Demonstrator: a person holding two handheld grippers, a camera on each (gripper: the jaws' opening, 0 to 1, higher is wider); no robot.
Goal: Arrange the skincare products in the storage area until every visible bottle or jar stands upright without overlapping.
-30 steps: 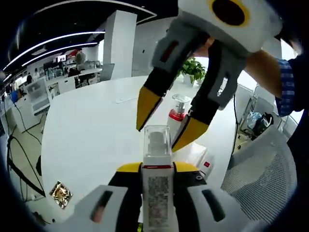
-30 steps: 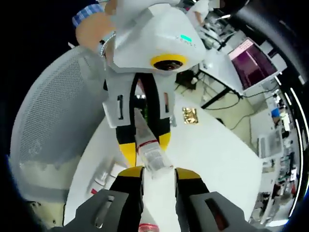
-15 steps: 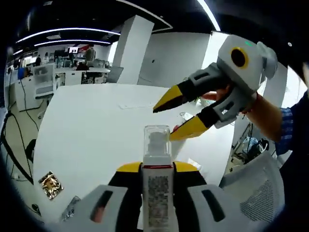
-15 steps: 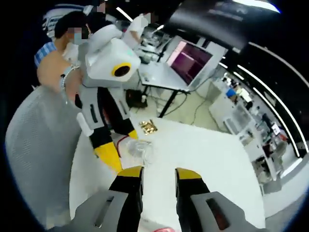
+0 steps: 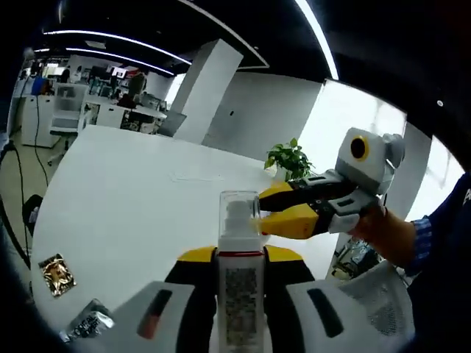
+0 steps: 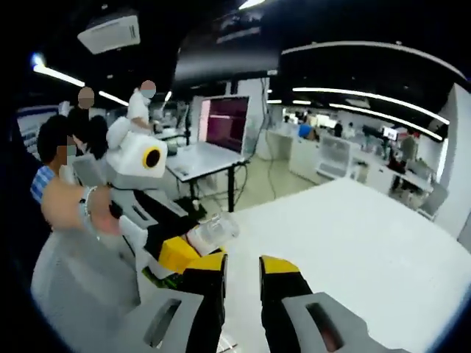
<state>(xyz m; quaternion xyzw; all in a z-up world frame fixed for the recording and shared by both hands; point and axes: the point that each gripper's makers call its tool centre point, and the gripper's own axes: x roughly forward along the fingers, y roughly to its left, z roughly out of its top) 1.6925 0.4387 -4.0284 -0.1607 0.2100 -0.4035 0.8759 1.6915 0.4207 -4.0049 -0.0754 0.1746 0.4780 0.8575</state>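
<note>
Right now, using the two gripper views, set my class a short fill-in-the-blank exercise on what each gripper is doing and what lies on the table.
1. The left gripper is shut on a clear-capped pump ____.
2. The jaws of the right gripper hold ____.
3. In the left gripper view, a crinkled gold packet lies on the ____ table.
4. Past the far edge of the table stands a green potted ____.

Missing words: bottle; nothing; white; plant

right claw: empty, jaws apart | left claw: grips clear-capped bottle | white table
</note>
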